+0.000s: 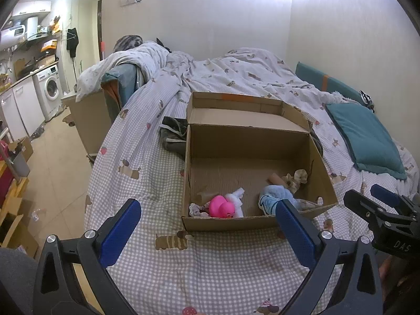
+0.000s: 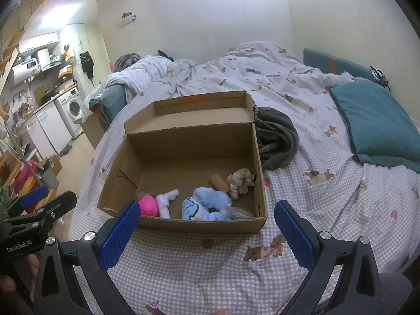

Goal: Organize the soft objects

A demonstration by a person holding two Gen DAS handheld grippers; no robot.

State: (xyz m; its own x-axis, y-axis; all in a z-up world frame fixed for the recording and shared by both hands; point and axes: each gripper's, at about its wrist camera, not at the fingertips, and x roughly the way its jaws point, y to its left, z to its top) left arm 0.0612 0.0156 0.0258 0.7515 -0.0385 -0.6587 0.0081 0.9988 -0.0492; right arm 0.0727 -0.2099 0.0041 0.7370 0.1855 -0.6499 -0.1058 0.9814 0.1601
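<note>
A cardboard box [image 1: 252, 141] sits open on the bed [image 1: 147, 162], its lid folded back toward the far wall. The soft things lie along its near wall. At the near left is a bright pink duck [image 1: 221, 206], touching a small white cloth piece [image 1: 237, 197] and a frilly scrap [image 1: 194, 209] in the corner. To the right lies a fluffy blue plush [image 2: 207, 204], and just beyond it a beige scrunchie [image 2: 241, 179] beside a tan cylinder [image 2: 219, 182].

The left gripper [image 1: 207, 229] and the right gripper [image 2: 207, 229] both hover over the checked sheet just short of the box, jaws spread wide and holding nothing.

All of these look feather-light. I would expect the plush and the scrunchie to squash under the pads, so a bite across the thickest bunch of fabric should hold best; a pinch at a loose edge may only drag a fold and slip. The duck looks smooth and rounded, perhaps rubbery, and could squirt out of a side squeeze, so its narrower neck seems the safer place. The box walls are thin card and the mattress gives, so a downward push would likely tip or shift the box. A dark grey garment [image 2: 275, 141] lies bunched against the box's far right side, outside it.
</note>
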